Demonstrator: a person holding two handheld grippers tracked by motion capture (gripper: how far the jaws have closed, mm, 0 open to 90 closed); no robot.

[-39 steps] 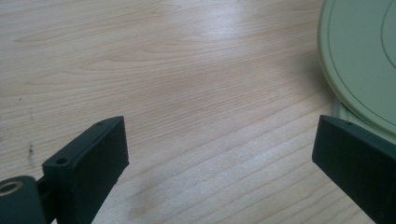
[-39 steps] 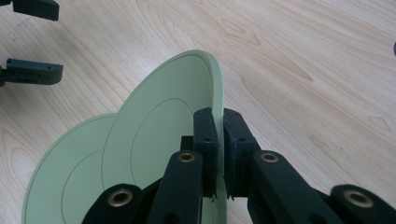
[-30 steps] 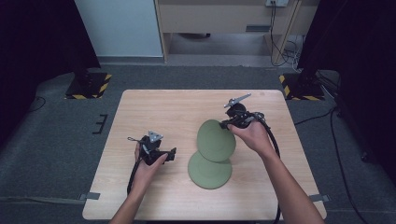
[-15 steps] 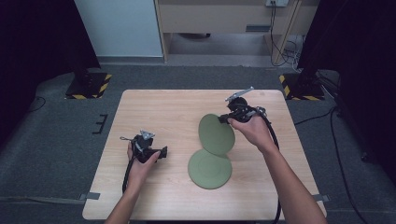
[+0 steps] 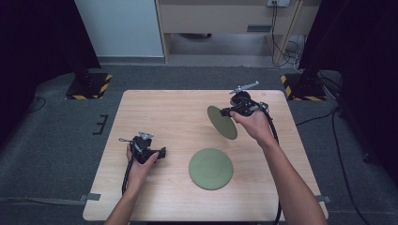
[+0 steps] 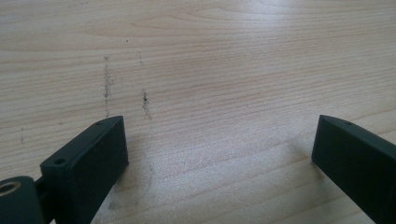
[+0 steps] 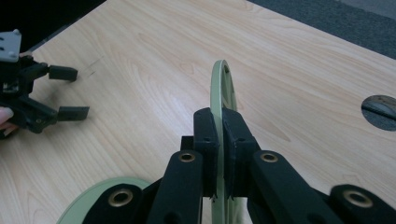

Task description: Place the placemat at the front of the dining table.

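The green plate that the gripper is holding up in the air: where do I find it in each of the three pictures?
High view: the lifted green plate hangs tilted, right of centre, clamped by the right gripper.
Left gripper view: not in this picture; bare table between open jaws.
Right gripper view: the plate stands edge-on in the middle, pinched between the jaws.
Shared landmark: the flat green plate on the table, at the bottom left of the right gripper view.

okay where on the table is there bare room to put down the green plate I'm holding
The far left of the table is bare wood, bordered by the left gripper and the held plate in the right gripper. The front right corner is free too. The middle front is taken by the flat plate.
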